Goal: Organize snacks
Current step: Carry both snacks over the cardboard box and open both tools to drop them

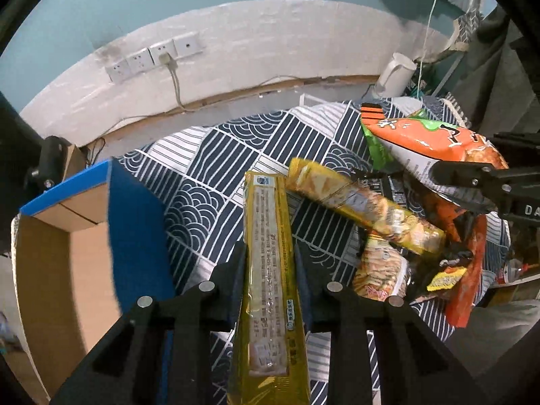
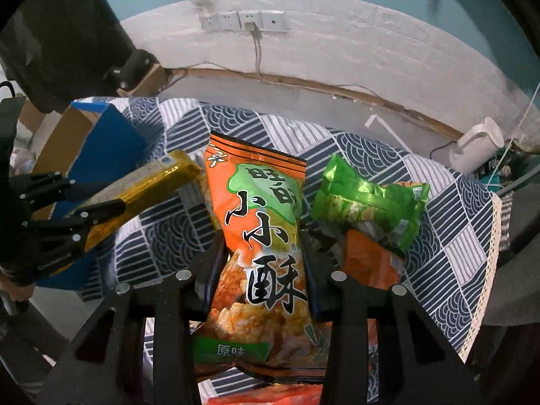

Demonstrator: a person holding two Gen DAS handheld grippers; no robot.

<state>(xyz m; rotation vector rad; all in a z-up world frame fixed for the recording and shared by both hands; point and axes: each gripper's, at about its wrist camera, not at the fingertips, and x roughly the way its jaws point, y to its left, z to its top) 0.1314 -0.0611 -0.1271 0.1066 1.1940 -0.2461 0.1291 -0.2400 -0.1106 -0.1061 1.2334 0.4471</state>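
My left gripper [image 1: 270,256] is shut on a long yellow snack pack [image 1: 266,263] and holds it above the patterned cloth; the pack also shows in the right wrist view [image 2: 141,182]. My right gripper [image 2: 263,246] is shut on an orange snack bag [image 2: 260,236], lifted above the pile; the bag shows at the right of the left wrist view [image 1: 435,141]. A blue cardboard box [image 1: 84,236] stands open at the left. A green pack [image 2: 368,199] and more yellow and orange packs [image 1: 364,202] lie on the cloth.
The table has a navy and white patterned cloth [image 1: 216,155]. A white kettle [image 2: 479,145] stands at the far right edge. A white wall with sockets [image 2: 243,22] and a hanging cable runs behind the table.
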